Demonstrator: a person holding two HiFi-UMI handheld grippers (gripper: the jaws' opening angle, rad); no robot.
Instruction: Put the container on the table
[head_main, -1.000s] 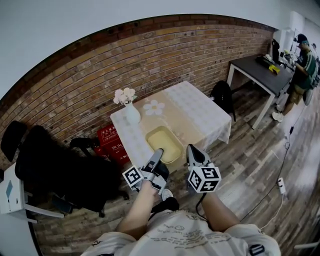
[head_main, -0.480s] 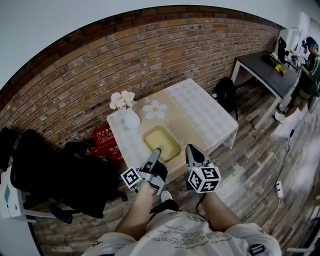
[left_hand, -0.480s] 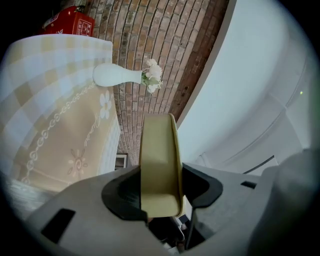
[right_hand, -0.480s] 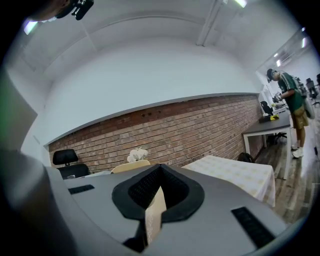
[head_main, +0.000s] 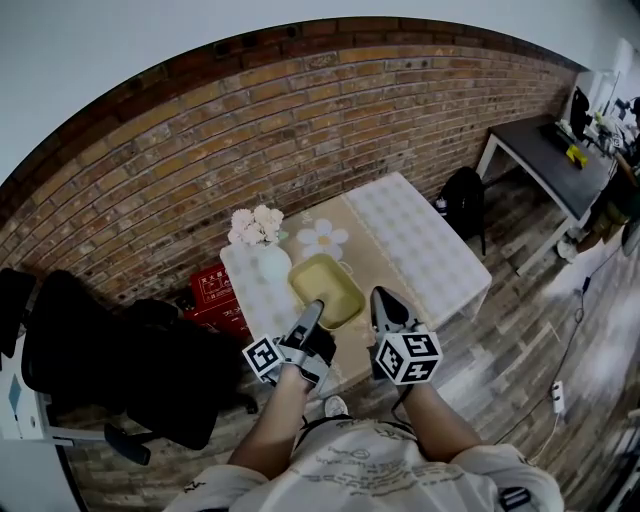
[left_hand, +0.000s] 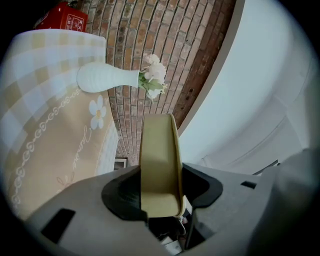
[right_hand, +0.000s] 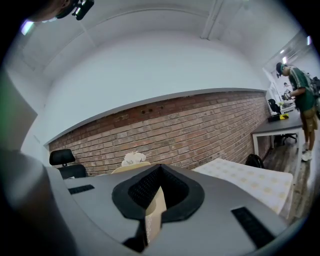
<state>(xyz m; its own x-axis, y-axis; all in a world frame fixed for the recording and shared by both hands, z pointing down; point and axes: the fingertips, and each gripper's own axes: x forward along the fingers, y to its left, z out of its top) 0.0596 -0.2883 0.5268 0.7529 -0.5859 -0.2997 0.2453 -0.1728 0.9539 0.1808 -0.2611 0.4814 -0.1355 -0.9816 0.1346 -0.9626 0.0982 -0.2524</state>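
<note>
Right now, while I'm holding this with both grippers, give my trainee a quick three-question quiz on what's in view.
1. True or false: only the left gripper holds the container.
2. Which of these stands on the table? A) white vase of flowers B) kettle C) laptop
3. The container's colour is ____.
Key: 1 false, the right gripper grips its rim too; 2 A; 3 yellow.

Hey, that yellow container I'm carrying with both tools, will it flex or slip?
Probably stiff: the yellow container shows no sag though pinched only at its near rim by the left tool and right tool. It appears empty and thin-walled, so likely light. The smooth rim might slip.
</note>
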